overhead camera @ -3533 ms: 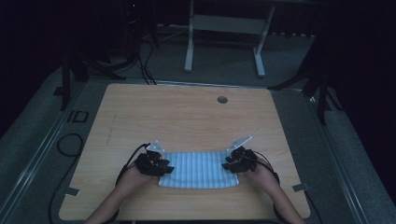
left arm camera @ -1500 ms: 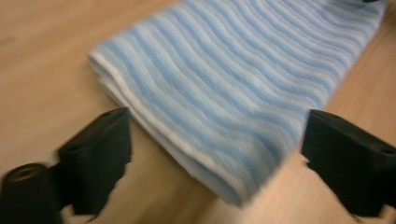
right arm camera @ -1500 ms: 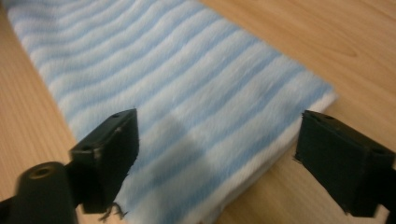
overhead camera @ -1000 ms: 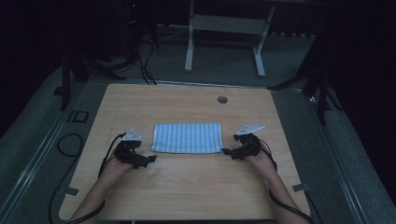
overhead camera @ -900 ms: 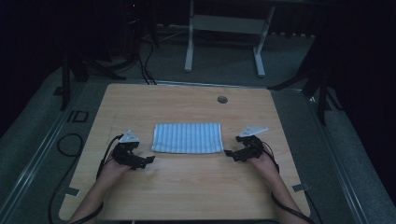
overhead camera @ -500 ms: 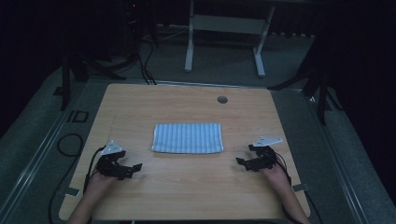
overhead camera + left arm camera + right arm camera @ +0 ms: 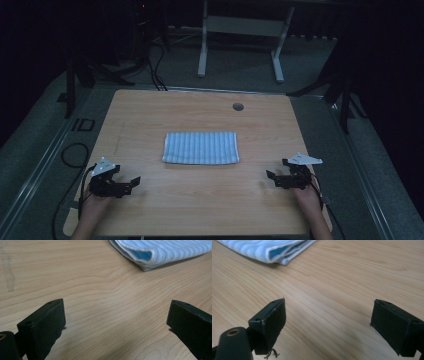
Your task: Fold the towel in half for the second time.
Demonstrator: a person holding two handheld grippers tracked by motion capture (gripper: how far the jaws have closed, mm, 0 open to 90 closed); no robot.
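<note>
A folded blue-striped cloth (image 7: 201, 148) lies flat at the middle of the wooden desk (image 7: 150, 110), with its layered corner edges showing at the top of both gripper views (image 7: 160, 252) (image 7: 267, 250). The left tongs (image 7: 131, 182) sit near the desk's near-left corner and the right tongs (image 7: 274, 175) near its near-right corner, each well apart from the cloth and held by a hand (image 7: 92, 207) (image 7: 306, 197). Both tongs stand wide with bare wood between their jaws, gripping nothing (image 7: 115, 322) (image 7: 327, 322).
</note>
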